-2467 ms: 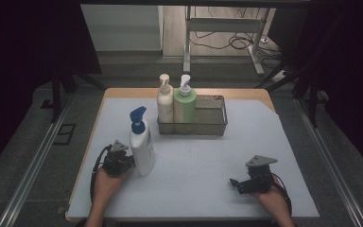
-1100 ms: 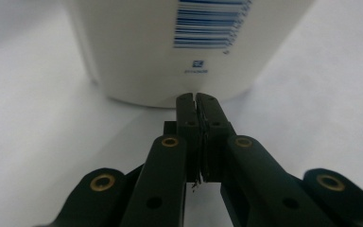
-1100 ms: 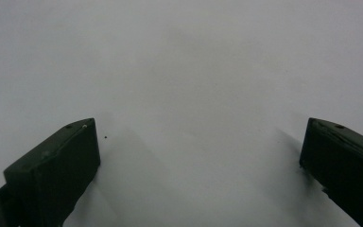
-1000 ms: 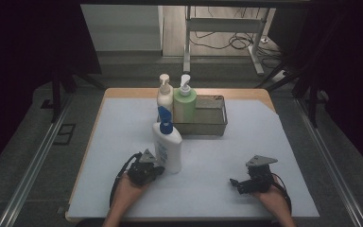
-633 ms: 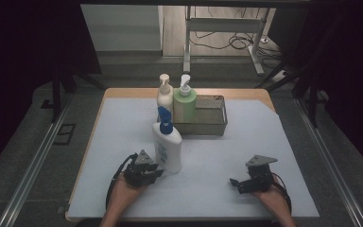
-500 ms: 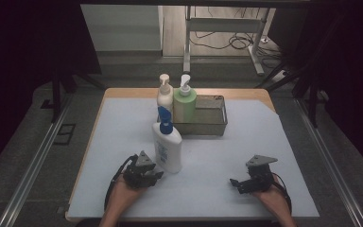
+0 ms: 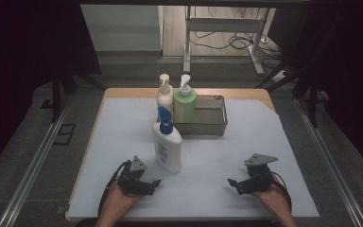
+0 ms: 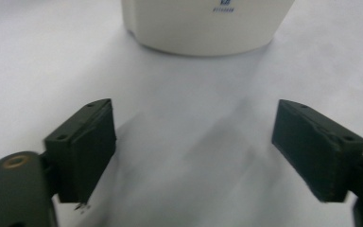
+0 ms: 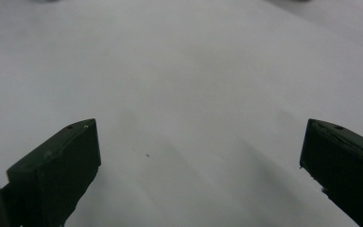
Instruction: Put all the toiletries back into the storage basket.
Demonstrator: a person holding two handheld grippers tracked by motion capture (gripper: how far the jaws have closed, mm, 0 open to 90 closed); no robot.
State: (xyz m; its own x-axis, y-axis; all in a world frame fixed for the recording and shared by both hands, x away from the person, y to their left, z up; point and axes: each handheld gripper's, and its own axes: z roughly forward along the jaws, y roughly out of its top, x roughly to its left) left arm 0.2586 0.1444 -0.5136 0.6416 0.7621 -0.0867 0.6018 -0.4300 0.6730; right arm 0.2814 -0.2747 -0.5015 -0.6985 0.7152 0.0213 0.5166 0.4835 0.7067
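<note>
A white bottle with a blue pump (image 7: 167,147) stands upright on the white table cover, just in front of the wire basket. My left gripper (image 7: 152,182) rests low on the table at the bottle's near left, apart from it. Its jaws have just been opening and now stand wide with nothing between them. In the left gripper view (image 8: 194,125) the bottle's base (image 8: 208,23) sits a short way ahead of the pads. My right gripper (image 7: 234,183) lies at the near right, open over bare cover (image 9: 198,142).
A metal wire basket (image 7: 213,126) stands at the back centre, with a green pump bottle (image 7: 185,105) and a white pump bottle (image 7: 164,97) at its left end. The table's wooden rim (image 7: 246,92) borders the cover. Dark floor and rails surround the table.
My left gripper brought the blue-pump bottle from the left to the middle, let go of it and drew back a little toward the near edge. The right gripper has stayed put.
</note>
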